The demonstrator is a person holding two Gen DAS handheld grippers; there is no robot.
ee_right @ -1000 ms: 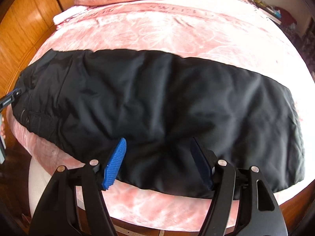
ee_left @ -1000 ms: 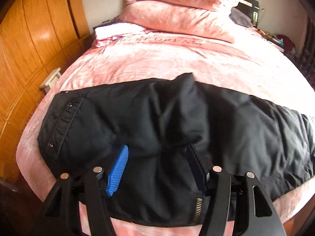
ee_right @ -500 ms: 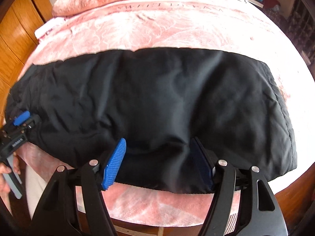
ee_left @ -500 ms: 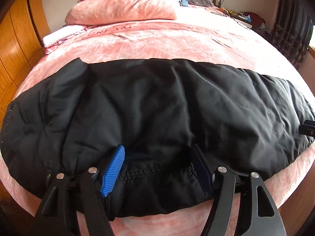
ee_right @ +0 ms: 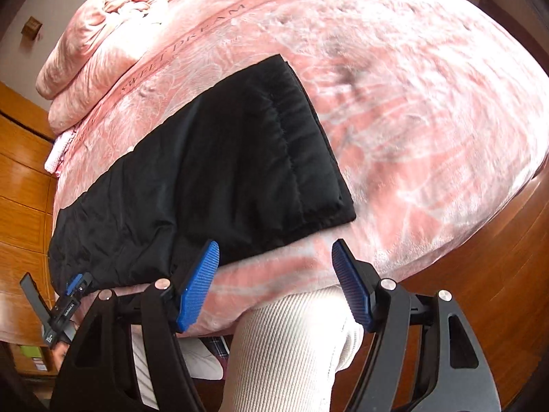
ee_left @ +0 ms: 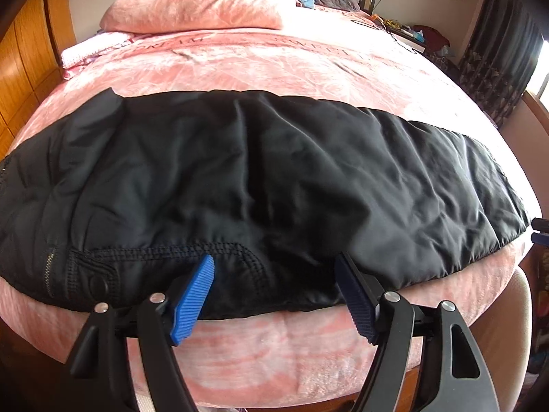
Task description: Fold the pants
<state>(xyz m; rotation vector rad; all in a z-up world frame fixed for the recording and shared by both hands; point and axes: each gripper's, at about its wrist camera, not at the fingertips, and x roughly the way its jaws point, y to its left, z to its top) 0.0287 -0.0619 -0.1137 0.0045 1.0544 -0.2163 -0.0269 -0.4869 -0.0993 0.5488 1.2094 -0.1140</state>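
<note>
Black padded pants lie flat across the near edge of a pink bed, waist and zipper at the left, leg hems at the right. My left gripper is open, its blue pads at the pants' near edge by the crotch seam, holding nothing. In the right wrist view the pants run from the hem end back to the left. My right gripper is open and empty, just off the bed edge below the hem corner. The left gripper shows there at the far left.
Pink blanket covers the bed, with stacked pink pillows at the head. Wooden wardrobe panels stand at the left. A cluttered nightstand and dark curtain are at the far right. The person's leg in light trousers is below the right gripper.
Both grippers have drawn back off the pants toward the bed's near edge. The right gripper has swung to the hem end and tilted; the left now sees the whole garment.
</note>
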